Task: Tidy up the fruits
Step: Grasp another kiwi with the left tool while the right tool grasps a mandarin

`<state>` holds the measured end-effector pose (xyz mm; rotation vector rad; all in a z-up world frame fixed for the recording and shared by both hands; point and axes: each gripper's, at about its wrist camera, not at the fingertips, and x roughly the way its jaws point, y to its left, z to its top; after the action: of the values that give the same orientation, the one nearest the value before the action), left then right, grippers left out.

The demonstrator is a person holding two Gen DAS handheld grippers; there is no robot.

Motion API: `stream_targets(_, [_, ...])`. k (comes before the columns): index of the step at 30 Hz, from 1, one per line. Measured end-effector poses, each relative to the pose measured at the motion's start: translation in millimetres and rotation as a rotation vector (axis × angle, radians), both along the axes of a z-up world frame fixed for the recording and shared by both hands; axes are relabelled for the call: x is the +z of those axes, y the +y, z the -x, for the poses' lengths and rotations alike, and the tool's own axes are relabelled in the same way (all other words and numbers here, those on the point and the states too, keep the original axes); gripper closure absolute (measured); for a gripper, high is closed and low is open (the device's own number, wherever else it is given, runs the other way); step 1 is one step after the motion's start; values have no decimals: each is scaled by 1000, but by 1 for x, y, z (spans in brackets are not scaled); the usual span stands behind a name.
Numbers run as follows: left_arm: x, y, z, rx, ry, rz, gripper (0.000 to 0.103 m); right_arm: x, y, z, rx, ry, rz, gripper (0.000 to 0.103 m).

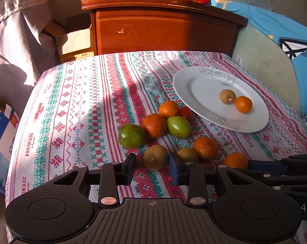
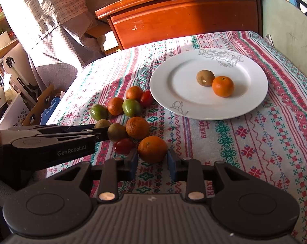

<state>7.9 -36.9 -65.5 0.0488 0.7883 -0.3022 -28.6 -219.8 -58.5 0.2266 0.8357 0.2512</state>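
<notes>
Two fruits already lie on the white plate (image 2: pixel 165 99). My left gripper (image 1: pixel 152 167) has its jaws pinching a brown fruit (image 1: pixel 155 157) on the patterned cloth (image 1: pixel 76 109); its stem end points toward me. My right gripper (image 2: pixel 152 163) pinches an orange (image 2: pixel 152 149), stem spot up. Both fruits are nearly round, so I cannot tell any long axis.
</notes>
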Motion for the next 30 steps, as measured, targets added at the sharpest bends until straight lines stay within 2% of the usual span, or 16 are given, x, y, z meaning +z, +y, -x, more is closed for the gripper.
stream_targets(3, [0, -2, 2, -12, -5, -5, 79, 0, 0, 1, 0, -3, -1, 72])
stream_targets(13, [11, 6, 11, 24, -15, 22, 79, 10, -4, 2, -6, -29, -25, 75])
stream_targets(16, [19, 8, 14, 32, -31, 39, 79, 15, -7, 2, -12, -40, -38, 82])
stream_targets(22, [33, 1, 16, 20, -60, 57, 79, 14, -15, 0, -32, -30, -51, 82])
stream_targets(30, [34, 3, 13, 46, -55, 73, 79, 11, -16, 3, -13, -12, -104, 75])
